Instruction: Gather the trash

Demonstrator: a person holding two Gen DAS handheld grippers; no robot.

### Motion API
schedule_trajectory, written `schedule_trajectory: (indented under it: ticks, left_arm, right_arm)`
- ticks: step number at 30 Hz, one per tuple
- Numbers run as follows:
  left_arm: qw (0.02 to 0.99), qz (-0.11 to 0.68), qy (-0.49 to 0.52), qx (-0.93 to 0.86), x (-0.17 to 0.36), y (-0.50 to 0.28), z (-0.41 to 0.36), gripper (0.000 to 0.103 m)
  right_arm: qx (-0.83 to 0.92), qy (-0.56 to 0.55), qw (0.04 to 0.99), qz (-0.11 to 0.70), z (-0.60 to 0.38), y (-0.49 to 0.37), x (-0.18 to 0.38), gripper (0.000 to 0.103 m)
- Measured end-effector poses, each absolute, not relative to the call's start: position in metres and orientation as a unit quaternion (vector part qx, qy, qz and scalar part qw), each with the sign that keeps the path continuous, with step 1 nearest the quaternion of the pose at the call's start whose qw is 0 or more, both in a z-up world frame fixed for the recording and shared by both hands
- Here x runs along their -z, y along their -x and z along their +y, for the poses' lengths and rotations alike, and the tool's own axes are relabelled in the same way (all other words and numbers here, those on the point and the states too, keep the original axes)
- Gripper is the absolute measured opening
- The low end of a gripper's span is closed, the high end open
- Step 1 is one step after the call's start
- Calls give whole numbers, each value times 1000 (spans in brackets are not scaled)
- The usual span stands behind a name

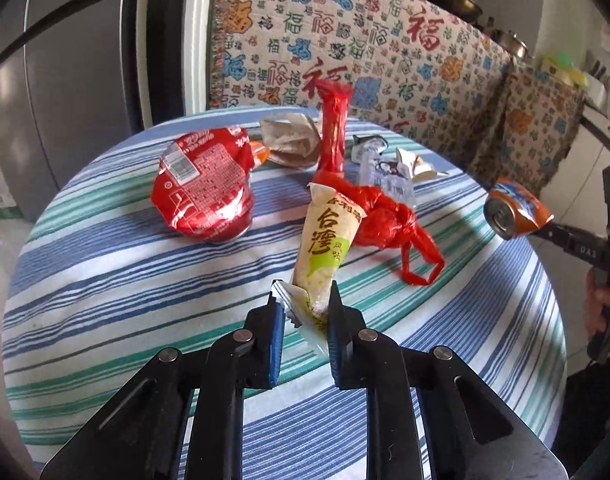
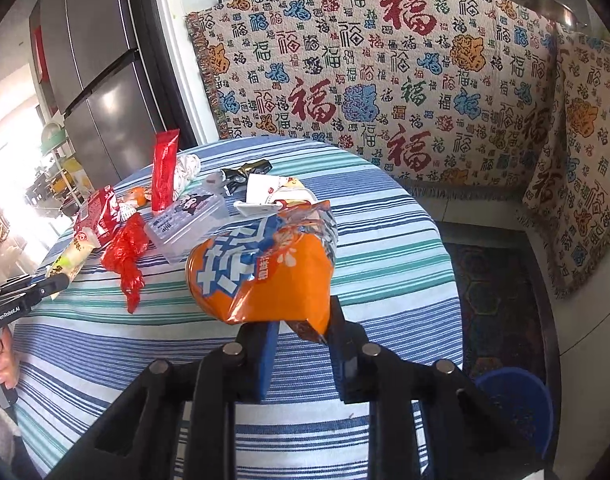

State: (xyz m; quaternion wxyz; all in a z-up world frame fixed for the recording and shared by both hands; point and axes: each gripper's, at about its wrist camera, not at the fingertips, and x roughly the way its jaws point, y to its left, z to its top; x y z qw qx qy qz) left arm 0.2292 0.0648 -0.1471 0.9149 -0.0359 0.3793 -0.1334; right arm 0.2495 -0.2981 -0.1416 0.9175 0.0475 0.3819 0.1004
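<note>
My left gripper (image 1: 303, 304) is shut on the end of a cream and green snack wrapper (image 1: 325, 244), held above the striped table; it also shows in the right wrist view (image 2: 71, 258). My right gripper (image 2: 301, 320) is shut on a crushed orange soda can (image 2: 265, 268), held above the table; the can shows at the right of the left wrist view (image 1: 515, 208). On the table lie a red noodle cup (image 1: 205, 184), a knotted red plastic bag (image 1: 385, 216), an upright red wrapper (image 1: 333, 128), crumpled brown paper (image 1: 293, 140) and a clear plastic package (image 1: 385, 176).
The round table has a blue, green and white striped cloth (image 1: 145, 280). A patterned blanket (image 2: 385, 80) covers furniture behind it. A grey fridge (image 2: 101, 80) stands at the left. A blue bin (image 2: 517, 404) sits on the floor at the lower right, beside the table.
</note>
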Motion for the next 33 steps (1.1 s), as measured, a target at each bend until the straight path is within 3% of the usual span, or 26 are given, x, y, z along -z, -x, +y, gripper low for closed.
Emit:
schedule_trajectory:
  ticks: [16, 33]
  left_arm:
    - [922, 338, 43, 184, 115, -208, 26, 17]
    - [906, 330, 52, 258, 92, -182, -68, 17]
  right_arm:
    - [-101, -47, 924, 367, -318, -223, 116, 23]
    - [-67, -67, 931, 352, -372, -177, 101, 23]
